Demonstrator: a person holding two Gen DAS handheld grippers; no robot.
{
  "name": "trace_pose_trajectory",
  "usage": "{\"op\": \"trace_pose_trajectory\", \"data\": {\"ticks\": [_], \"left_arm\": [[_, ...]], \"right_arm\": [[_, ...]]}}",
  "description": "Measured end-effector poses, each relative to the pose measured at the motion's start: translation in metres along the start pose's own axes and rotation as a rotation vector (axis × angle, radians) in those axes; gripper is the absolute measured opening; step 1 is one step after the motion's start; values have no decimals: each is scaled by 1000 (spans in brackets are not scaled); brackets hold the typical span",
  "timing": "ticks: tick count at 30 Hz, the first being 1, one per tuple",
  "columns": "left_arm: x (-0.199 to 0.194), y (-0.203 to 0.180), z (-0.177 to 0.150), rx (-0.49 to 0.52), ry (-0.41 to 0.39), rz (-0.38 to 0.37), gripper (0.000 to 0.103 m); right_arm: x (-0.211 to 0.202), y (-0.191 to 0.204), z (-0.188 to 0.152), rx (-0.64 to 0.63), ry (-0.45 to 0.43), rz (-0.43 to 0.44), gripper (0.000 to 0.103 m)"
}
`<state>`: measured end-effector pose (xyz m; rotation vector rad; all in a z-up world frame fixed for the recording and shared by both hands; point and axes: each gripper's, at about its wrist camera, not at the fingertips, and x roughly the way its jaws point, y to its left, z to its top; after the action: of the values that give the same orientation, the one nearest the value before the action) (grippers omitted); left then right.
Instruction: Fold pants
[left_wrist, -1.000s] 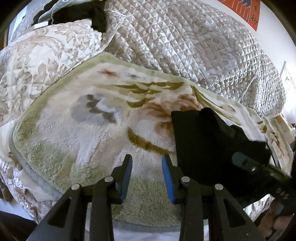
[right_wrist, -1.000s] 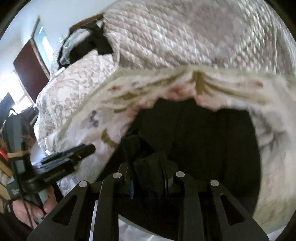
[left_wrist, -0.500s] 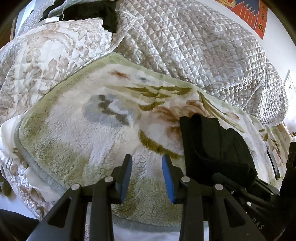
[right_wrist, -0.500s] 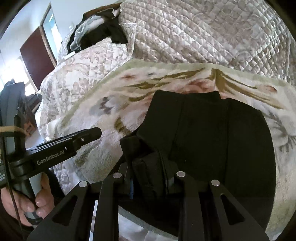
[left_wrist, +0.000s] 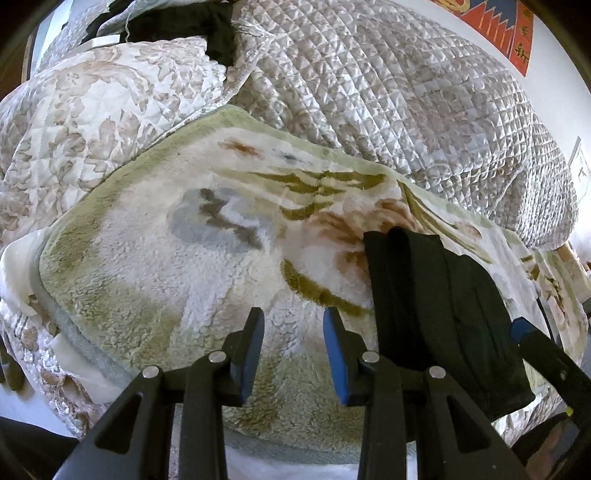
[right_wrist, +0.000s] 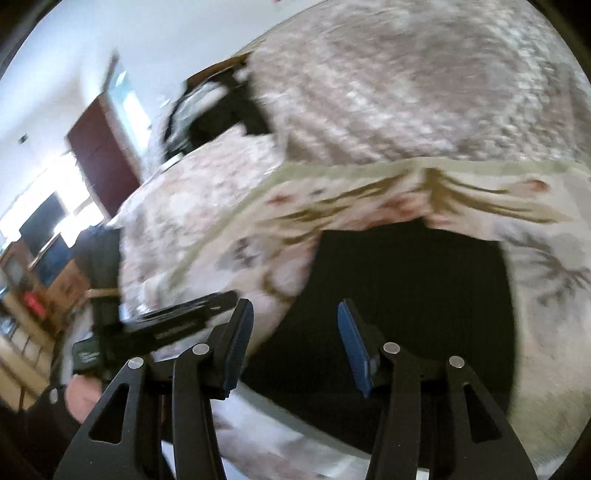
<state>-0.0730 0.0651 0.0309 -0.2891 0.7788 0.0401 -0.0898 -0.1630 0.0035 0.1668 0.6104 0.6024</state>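
The black pants (left_wrist: 424, 302) lie folded into a flat bundle on the right part of a floral fleece blanket (left_wrist: 155, 266). My left gripper (left_wrist: 293, 347) hovers over the blanket just left of the pants, open with nothing between its blue pads. In the blurred right wrist view the pants (right_wrist: 406, 295) spread dark ahead of and under my right gripper (right_wrist: 297, 343). Its jaws are opening, and no cloth is caught between the pads. The right gripper's fingers (left_wrist: 535, 350) show at the pants' right edge. A hand holds the left gripper (right_wrist: 177, 321) at the left.
The blanket lies on a bed with a quilted grey bedspread (left_wrist: 388, 92) bunched behind it and a floral quilt (left_wrist: 92, 110) at the left. Dark clothes (left_wrist: 184, 26) are piled at the far back. A red wall hanging (left_wrist: 498, 26) and a brown door (right_wrist: 103, 158) show.
My right gripper has let go of the bunched black cloth it held, opened, and drawn back. The pants now lie flat. The left gripper has stayed where it was.
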Motion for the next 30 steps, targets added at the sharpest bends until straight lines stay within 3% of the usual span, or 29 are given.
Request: {"op": "trace_pose_trajectory", "data": {"ticks": [1,3,4,8,11,16,21,27,30], "left_arm": [[0,-2,0,4,-1,-3,36],[-1,-6,2,11,-4,-14,36],[-1,-9,2,17,-6,-18,36],[0,-21,8,47,-6,-20,36],[-4,-33,18,67,-16,-46,36],[-1,-68,40,139,-28,-90,36],[24,-112,58,220,1,-164,36],[77,-119,49,261,96,-105,38],[80,-115,39,284,60,-113,40]], "right_arm": [[0,-9,-4,17,2,-56,43],[8,-23,-12,50,47,-119,26],[16,-30,-19,71,93,-125,25],[20,-16,-22,-1,141,-9,24],[10,-21,-7,-21,104,-19,24],[-1,-71,36,23,50,-155,24],[17,-104,59,27,61,-204,24],[50,-139,60,86,108,-265,24],[55,-151,53,114,115,-313,24]]}}
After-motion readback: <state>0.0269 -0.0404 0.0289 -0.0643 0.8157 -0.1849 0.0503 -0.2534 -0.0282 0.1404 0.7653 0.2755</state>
